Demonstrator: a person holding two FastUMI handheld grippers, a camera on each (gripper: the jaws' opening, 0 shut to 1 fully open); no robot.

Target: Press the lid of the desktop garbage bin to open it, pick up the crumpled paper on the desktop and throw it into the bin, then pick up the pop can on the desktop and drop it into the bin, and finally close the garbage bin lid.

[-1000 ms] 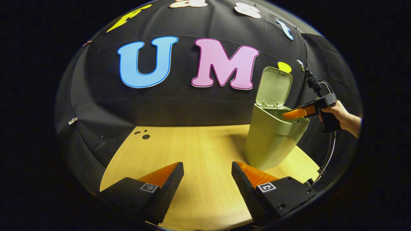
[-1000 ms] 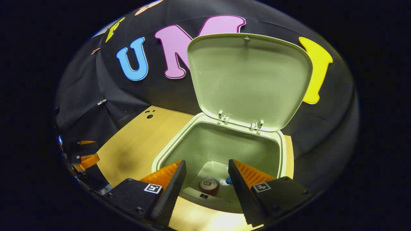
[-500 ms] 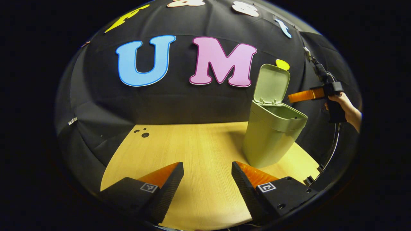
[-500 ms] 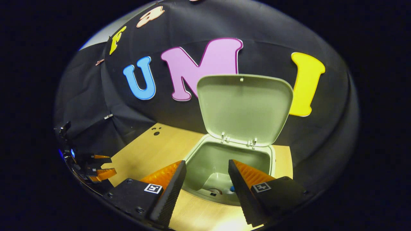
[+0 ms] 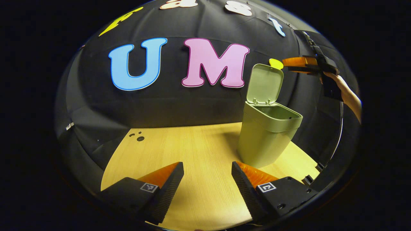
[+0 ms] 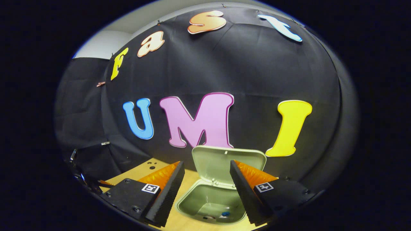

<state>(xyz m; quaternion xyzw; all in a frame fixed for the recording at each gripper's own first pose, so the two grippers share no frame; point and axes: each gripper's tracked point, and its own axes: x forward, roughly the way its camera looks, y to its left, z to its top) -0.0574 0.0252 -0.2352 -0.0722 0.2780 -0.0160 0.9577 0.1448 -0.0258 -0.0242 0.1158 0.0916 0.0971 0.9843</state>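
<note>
The garbage bin (image 5: 268, 138) stands on the tabletop (image 5: 192, 154) near its right rear edge, lid (image 5: 265, 83) raised upright on its hinges. Left tool (image 5: 207, 179): low over the tabletop's near edge, fingers spread wide, nothing between them. Right tool (image 6: 205, 186): held by a hand (image 5: 345, 91) above and to the right of the lid's top edge, fingers spread wide, empty. In the right gripper view, small items lie on the bin floor; they cannot be told apart.
</note>
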